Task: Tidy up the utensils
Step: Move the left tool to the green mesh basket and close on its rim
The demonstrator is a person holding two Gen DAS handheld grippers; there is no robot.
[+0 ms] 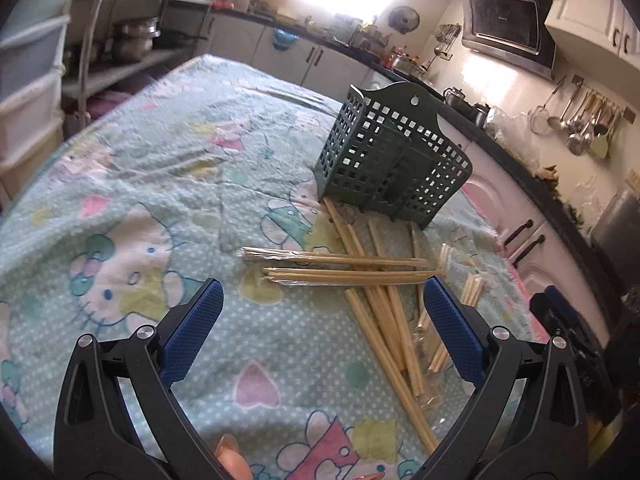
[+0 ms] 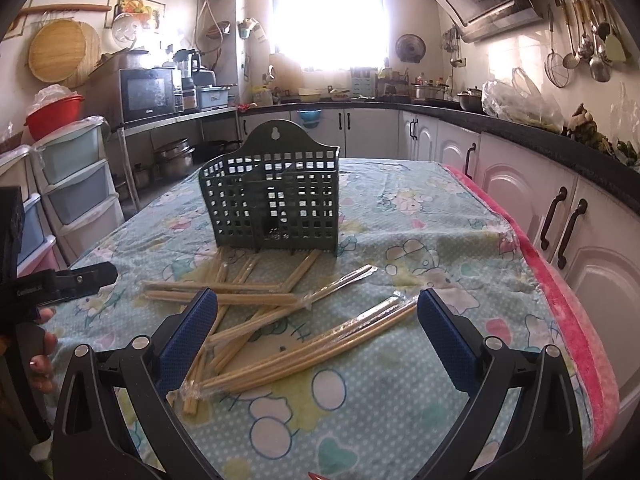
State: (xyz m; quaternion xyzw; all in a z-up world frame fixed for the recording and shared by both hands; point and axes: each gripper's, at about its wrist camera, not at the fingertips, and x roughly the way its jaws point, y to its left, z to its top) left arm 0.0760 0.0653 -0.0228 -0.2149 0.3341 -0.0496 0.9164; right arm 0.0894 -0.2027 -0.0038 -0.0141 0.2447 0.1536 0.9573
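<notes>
Several chopsticks (image 2: 280,312) between gaping right-gripper (image 2: 316,332) jaws.

A dark green plastic utensil holder (image 2: 276,200) stands upright on the patterned cloth, its walls a lattice of square holes, its taller arched back panel pierced by a keyhole hanging slot, and a divider splitting the inside into compartments. Just in front of its base lies a loose, crisscrossed heap of pale bamboo chopsticks (image 2: 256,312), many sealed in pairs inside clear plastic sleeves. Several point toward the holder, some ends touching its foot; two wrapped pairs (image 1: 340,268) lie crosswise over the others; one wrapped bundle (image 2: 320,352) lies nearest, angled diagonally
</notes>
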